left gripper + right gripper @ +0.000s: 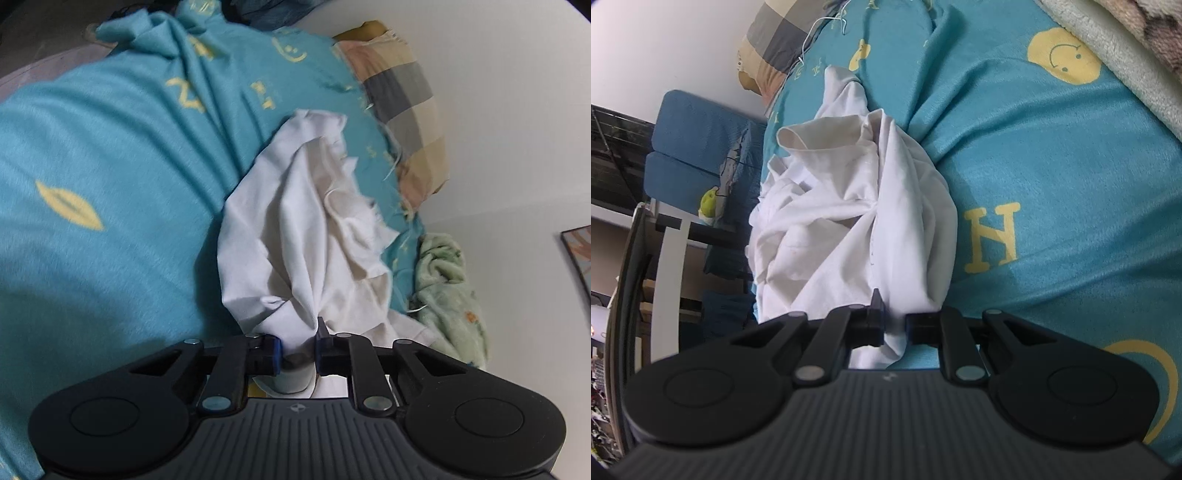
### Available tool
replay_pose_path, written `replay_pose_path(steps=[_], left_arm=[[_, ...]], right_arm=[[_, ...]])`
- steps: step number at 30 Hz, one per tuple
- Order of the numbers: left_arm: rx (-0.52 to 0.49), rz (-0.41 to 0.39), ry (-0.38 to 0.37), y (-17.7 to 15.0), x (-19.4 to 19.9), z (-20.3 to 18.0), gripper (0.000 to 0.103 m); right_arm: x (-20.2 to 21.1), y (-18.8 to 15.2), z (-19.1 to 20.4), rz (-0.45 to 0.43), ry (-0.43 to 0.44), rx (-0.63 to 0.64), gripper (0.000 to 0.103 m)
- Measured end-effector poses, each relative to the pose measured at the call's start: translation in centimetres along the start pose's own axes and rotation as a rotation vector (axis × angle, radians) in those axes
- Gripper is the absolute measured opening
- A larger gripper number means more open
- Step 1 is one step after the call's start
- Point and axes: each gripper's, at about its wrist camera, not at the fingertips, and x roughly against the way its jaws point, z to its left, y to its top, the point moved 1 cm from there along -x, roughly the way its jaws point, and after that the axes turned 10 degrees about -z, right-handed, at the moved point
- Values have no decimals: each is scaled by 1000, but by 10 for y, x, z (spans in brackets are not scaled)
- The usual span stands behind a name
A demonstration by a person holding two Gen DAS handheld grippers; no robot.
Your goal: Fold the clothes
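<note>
1. Garment: one white garment (295,229), crumpled, lies on a teal bedspread (110,166) printed with yellow letters and smiley faces. In the left wrist view the heap runs from about 6 o'clock, at the gripper, up toward 12. A plaid pillow (402,110) sits at 1 o'clock and a pale green cloth (450,288) at 3 to 4 o'clock.
2. Left gripper (298,350): jaws nearly closed, a bunch of white fabric pinched between the pads.
3. Right gripper (894,326): jaws likewise drawn close, clamped on another fold of the same garment (849,206). In this view the heap fills 9 to 12 o'clock and open bedspread (1052,166) lies from 1 to 4.
4. Step, as judged: both grips taken, garment not yet spread. No fold made so far.
5. Next move, as judged: lift and draw the two held points apart until the cloth hangs or lies flat, then lay it on the open bedspread. Which edges are held cannot be told; a regrip may be needed.
</note>
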Motion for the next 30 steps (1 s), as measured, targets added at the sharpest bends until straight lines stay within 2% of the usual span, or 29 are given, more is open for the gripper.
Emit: replay_pose_path(steps=[2,3,6,8,9,11,13,15,18,21,25,30], left_arm=[[23,-14,-38,7,23,1,14],[14,-36,-58,12,27,-12,14],[-27,-97,-98,20,48,-41,13],[-55,-95,-77,11,66,-41,13],[-74,-86,-54,5,80,-37,13],[-55,-68,-23,2,101,-23,12],[-14,-60,-11,1,114,-15,12],[1,-59,-33,-1,133,-11,12],[-40,-66,-58,-9,168,-19,12],[-74,-73,-85,-28,201,-29,13],[-28,-70,-84,-36,212,-32,13],[2,-101,-119,-7,186,-53,13]], right_arm=[[7,5,11,-11,3,8,13],[13,9,19,-22,16,15,13],[38,17,52,-94,99,56,13],[54,16,66,-151,132,84,13],[58,11,67,-167,121,94,13],[56,0,59,-138,59,104,13],[55,-6,40,-79,33,24,13],[69,-11,33,-76,60,5,13],[101,-19,35,-102,108,8,13],[129,-28,27,-91,108,-47,13],[147,-34,17,-72,98,-116,13],[127,-5,34,-84,109,-178,13]])
